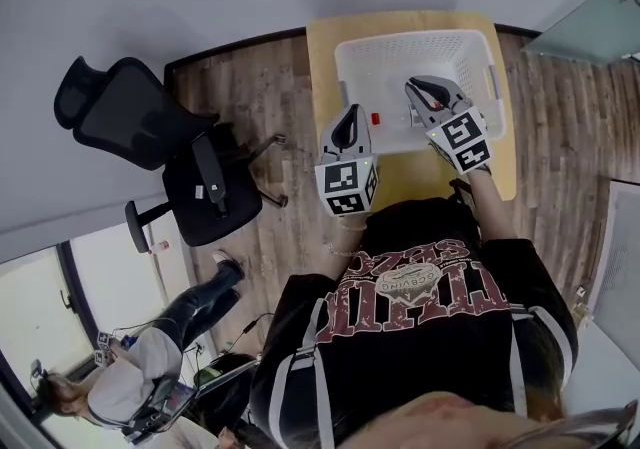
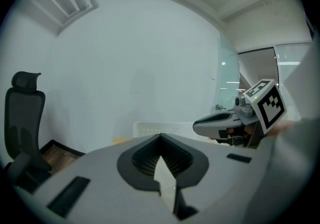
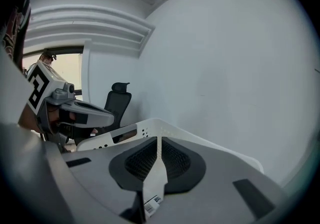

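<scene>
I hold both grippers over a white perforated basket (image 1: 470, 47) on a small yellow table (image 1: 322, 47). My left gripper (image 1: 351, 111) is at the basket's near left rim and my right gripper (image 1: 416, 88) is over its inside. In the left gripper view the black ribbed jaws of the left gripper (image 2: 160, 136) meet at the tip, and a pale sliver shows behind them. The right gripper (image 3: 159, 139) is shut the same way, with a white strip bearing a barcode label (image 3: 151, 202) in the gap. A small red item (image 1: 376, 119) lies in the basket.
A black office chair (image 1: 150, 137) stands on the wood floor left of the table, near the white wall. Another person (image 1: 150, 367) is at the lower left. A glass partition (image 2: 255, 68) is beyond the right gripper's marker cube (image 2: 267, 106).
</scene>
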Tool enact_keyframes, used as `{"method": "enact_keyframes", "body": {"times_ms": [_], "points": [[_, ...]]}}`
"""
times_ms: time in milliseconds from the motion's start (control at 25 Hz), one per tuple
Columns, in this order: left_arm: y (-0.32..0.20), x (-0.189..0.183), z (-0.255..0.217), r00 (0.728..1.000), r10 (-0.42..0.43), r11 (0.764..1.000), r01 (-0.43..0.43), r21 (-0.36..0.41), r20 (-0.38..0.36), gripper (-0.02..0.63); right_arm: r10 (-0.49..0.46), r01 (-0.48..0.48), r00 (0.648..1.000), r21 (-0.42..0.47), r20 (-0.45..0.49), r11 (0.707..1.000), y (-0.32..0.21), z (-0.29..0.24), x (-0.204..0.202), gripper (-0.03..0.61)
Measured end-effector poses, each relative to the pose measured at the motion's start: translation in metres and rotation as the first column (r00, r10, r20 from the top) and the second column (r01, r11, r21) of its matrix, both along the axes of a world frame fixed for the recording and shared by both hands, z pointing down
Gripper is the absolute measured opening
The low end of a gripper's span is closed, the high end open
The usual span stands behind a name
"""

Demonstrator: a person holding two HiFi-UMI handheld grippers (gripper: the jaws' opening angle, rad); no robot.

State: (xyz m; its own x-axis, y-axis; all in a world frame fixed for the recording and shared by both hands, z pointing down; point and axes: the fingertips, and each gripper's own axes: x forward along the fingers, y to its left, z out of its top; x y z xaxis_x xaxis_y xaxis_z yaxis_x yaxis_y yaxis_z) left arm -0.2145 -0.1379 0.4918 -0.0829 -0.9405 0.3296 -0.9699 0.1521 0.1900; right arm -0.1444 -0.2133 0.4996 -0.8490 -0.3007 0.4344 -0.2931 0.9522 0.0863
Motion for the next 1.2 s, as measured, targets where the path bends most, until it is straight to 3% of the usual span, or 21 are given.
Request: {"method": "enact_keyframes", "body": {"times_ms": [280,520,960,1200], "points": [[0.004,-0.004,0.011,0.999,-0.028,0.999,0.028,-0.02,-0.016,0.048,-0.124,0.123,0.988,-0.02,-0.094,0.992,0.002,0.026,-0.013,0.035],[0.005,-0.007,0.019,0.999,-0.035,0.999,0.033,-0.037,-0.041,0.048,-0.248,0.247,0.943,-0.03,-0.222,0.969,0.003,0.057,-0.028,0.085],[0.006,-0.011,0.022,0.998,-0.038,0.998,0.036,-0.044,-0.054,0.048,-0.475,0.477,0.756,-0.118,-0.45,0.871,0.03,0.125,-0.043,0.178],[0.007,-0.011,0.027,0.997,-0.041,0.998,0.038,-0.045,-0.062,0.048,-0.538,0.545,0.654,-0.161,-0.532,0.822,0.04,0.164,-0.049,0.196]]}}
